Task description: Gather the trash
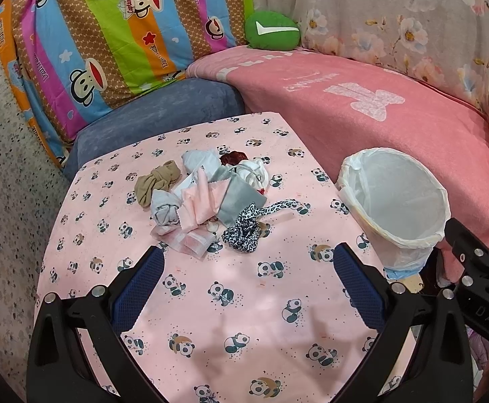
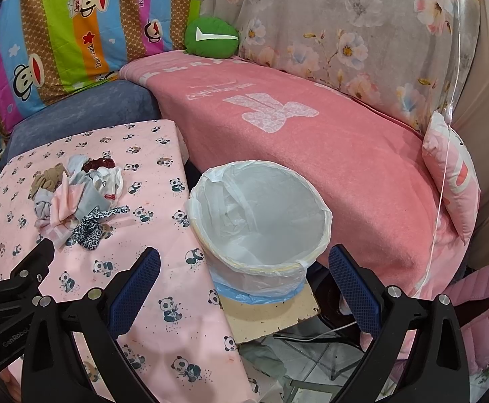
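Note:
A pile of trash (image 1: 207, 198) lies on the pink panda-print table (image 1: 210, 302): tan, grey, pink and leopard-print cloth scraps and crumpled wrappers. It also shows in the right wrist view (image 2: 76, 198). A white-lined trash bin (image 1: 395, 201) stands off the table's right edge, seen too in the right wrist view (image 2: 261, 215). My left gripper (image 1: 249, 268) is open and empty, just short of the pile. My right gripper (image 2: 244, 268) is open and empty, hovering before the bin.
A pink blanket (image 2: 311, 141) covers the sofa behind the bin. A green cushion (image 1: 273, 30) and a striped cartoon quilt (image 1: 110, 33) are at the back. The bin rests on a tan board (image 2: 271, 309) above a cluttered floor.

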`<state>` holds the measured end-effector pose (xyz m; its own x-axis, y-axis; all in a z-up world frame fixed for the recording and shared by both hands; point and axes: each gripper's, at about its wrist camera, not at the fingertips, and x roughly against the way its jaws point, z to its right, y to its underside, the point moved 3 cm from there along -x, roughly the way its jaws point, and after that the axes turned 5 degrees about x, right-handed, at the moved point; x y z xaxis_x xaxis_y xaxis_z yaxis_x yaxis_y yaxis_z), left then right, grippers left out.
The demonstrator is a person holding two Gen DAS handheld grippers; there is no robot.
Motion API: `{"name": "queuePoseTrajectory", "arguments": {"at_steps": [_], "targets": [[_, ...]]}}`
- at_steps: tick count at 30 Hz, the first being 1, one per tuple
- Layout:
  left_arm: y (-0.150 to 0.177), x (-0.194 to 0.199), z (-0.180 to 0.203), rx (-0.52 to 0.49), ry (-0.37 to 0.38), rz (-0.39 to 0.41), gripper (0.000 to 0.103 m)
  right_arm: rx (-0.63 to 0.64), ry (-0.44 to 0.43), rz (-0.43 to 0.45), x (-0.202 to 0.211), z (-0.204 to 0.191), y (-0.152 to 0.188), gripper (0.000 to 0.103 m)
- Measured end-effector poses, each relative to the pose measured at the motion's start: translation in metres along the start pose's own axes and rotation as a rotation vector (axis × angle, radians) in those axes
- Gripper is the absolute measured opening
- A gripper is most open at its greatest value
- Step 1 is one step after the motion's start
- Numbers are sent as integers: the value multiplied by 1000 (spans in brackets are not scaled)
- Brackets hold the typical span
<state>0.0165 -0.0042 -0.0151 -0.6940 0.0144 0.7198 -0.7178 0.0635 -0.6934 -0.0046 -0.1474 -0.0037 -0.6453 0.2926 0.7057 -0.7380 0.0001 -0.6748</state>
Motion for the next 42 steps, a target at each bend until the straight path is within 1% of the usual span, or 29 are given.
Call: {"name": "queuePoseTrajectory", "arguments": {"at_steps": [16,25,33,42], "targets": [[0,4,-2,9,15,9,96,-7,7,22,8,2,-3,98],[2,3,-6,16,33,7,96,4,14,31,11,-6,-3,98],[-1,-1,-21,47,44,-8,96,25,21,34,12,-17,-5,98],[-4,-16,-45,80,34,-26,96,36,15,30,5,-28,-9,98]]}}
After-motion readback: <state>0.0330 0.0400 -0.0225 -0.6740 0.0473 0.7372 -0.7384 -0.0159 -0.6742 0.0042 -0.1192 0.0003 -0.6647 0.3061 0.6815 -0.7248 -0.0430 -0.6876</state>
